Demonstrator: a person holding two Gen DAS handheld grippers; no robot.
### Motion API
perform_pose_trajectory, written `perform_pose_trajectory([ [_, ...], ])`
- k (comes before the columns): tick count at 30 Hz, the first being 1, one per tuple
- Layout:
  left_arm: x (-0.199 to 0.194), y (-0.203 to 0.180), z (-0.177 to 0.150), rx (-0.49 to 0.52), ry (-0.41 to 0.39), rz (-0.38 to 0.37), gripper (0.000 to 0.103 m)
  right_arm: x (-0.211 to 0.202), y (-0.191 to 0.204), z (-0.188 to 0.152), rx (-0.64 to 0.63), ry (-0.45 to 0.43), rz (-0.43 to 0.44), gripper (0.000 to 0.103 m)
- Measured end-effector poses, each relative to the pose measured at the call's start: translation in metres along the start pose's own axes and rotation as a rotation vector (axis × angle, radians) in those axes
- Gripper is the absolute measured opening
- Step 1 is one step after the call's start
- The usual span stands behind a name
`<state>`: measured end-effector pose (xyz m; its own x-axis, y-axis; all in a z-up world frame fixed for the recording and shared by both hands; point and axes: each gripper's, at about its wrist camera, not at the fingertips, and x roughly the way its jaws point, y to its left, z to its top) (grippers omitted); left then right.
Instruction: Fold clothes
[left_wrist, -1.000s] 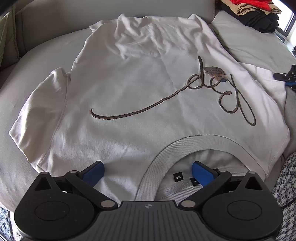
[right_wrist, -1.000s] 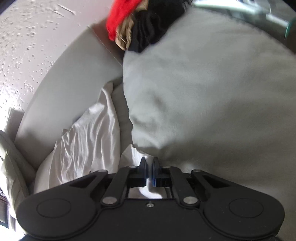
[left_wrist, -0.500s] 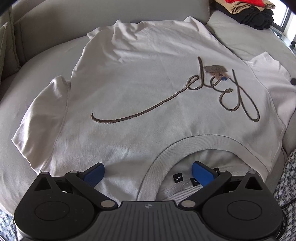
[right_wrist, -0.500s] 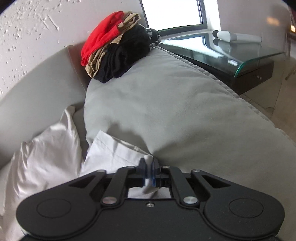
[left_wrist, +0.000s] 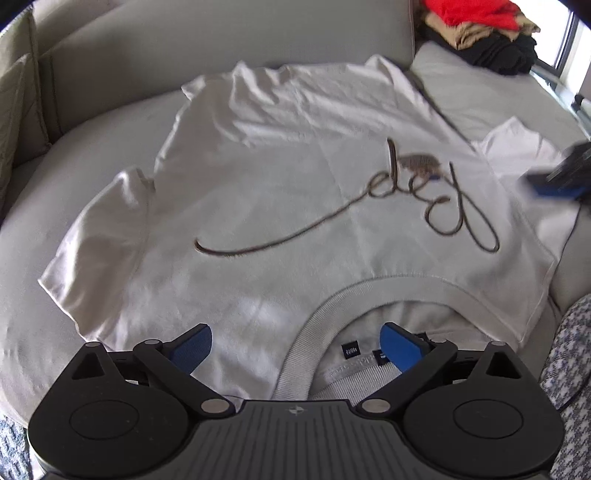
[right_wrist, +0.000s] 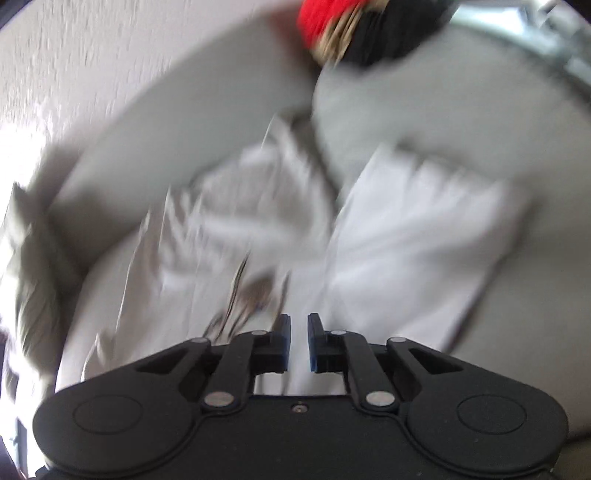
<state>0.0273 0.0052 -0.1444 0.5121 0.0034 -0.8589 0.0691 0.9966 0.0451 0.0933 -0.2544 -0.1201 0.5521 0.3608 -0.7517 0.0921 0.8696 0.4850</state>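
Note:
A white T-shirt (left_wrist: 295, 184) with a brown script line across its chest lies spread face up on the grey sofa, collar (left_wrist: 369, 291) nearest me. My left gripper (left_wrist: 293, 332) hovers open and wide over the collar and shoulder, holding nothing. The shirt's right sleeve (left_wrist: 517, 147) lies flat on the side cushion. My right gripper (left_wrist: 557, 177) shows blurred at that sleeve's edge. In the right wrist view the right gripper (right_wrist: 299, 341) has a narrow gap between its pads with no cloth in it, above the shirt (right_wrist: 221, 221) and beside the sleeve (right_wrist: 424, 229).
A pile of red, tan and black clothes (left_wrist: 480, 33) sits at the back right on the raised grey cushion (left_wrist: 480, 92); the pile (right_wrist: 351, 29) is also in the right wrist view. The sofa back (left_wrist: 184, 44) runs behind the shirt. A patterned fabric (left_wrist: 569, 350) lies at the near right.
My right gripper has let go of the sleeve, which now lies spread on the cushion, and has swung back over the shirt. The left gripper has stayed open at the collar.

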Motion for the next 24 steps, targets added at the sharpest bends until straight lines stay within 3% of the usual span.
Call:
perform_pose_trajectory([
  [3, 0.001, 0.01, -0.001, -0.032, -0.003, 0.011, 0.099, 0.03, -0.007, -0.013, 0.064, 0.078, -0.005, 0.01],
  [4, 0.005, 0.015, -0.001, -0.049, 0.01, 0.011, 0.098, 0.033, -0.012, -0.017, 0.076, 0.088, -0.046, 0.008],
  [5, 0.01, 0.019, -0.002, -0.067, 0.035, 0.012, 0.097, 0.03, -0.017, -0.02, 0.083, 0.086, -0.098, 0.0],
  [8, 0.016, 0.025, -0.006, -0.092, 0.082, 0.0, 0.094, 0.016, -0.029, -0.025, 0.077, 0.089, -0.311, 0.0],
  [11, 0.011, 0.026, -0.006, -0.067, 0.094, -0.026, 0.093, 0.004, -0.031, -0.03, 0.05, 0.107, -0.327, 0.001],
  [13, 0.004, 0.032, -0.008, -0.075, 0.091, -0.06, 0.087, -0.005, -0.022, -0.031, 0.024, 0.089, -0.348, 0.011],
  [15, -0.009, 0.045, -0.011, -0.117, 0.052, -0.079, 0.087, -0.018, -0.003, -0.028, -0.008, 0.049, -0.292, 0.036],
  [18, -0.031, 0.077, -0.017, -0.201, -0.024, -0.08, 0.088, -0.03, 0.034, -0.032, -0.049, 0.026, -0.101, 0.043],
  [21, -0.047, 0.121, -0.026, -0.322, -0.097, -0.071, 0.088, -0.023, 0.07, -0.042, -0.087, 0.072, 0.064, 0.051],
  [24, -0.053, 0.173, -0.04, -0.483, -0.15, -0.08, 0.088, -0.003, 0.097, -0.058, -0.096, 0.151, 0.163, 0.052],
])
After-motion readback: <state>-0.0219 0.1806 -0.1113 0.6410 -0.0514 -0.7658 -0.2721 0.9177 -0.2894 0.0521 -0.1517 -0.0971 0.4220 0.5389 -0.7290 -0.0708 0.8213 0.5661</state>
